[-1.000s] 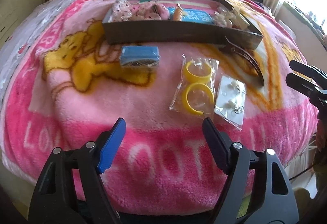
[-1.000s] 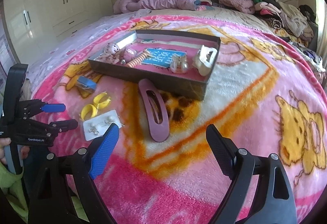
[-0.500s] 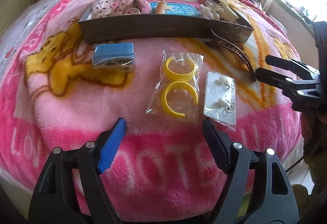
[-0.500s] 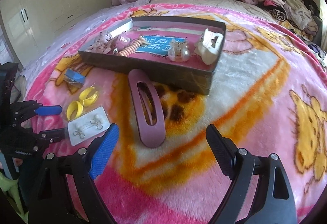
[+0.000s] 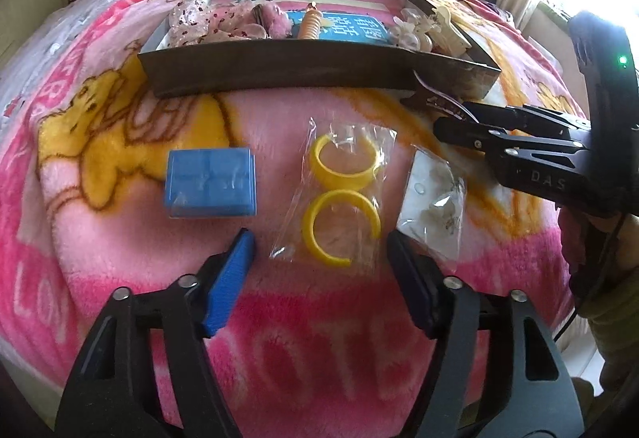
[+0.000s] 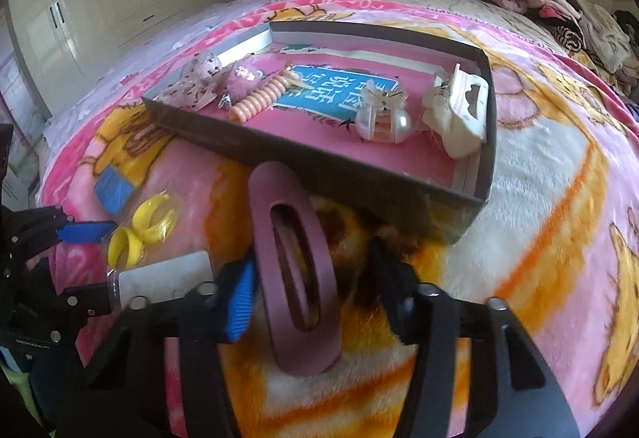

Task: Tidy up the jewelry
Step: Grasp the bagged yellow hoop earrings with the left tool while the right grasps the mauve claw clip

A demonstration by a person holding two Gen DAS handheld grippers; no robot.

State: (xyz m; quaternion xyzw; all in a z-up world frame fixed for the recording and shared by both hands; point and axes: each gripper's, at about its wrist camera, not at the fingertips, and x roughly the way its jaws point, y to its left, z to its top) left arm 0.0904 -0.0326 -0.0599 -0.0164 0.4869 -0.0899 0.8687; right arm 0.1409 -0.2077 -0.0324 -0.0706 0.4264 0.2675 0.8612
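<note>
The right tongs (image 6: 311,290) stand apart, straddling the mauve hair clip (image 6: 297,266) on the blanket (image 6: 539,206); only the right wrist view shows this clip whole. The left tongs (image 5: 319,258) are also apart, just short of the bagged yellow bangles (image 5: 341,198), between the blue case (image 5: 211,182) and earring card (image 5: 433,206), with the tray (image 5: 299,68) beyond.

White letters "DAS" stand on the black body of the right gripper (image 5: 547,178). Large pale letters "OT" show on the pink fleece blanket (image 5: 311,370). The blue card (image 6: 339,88) in the tray bears white Chinese characters, unreadable.
</note>
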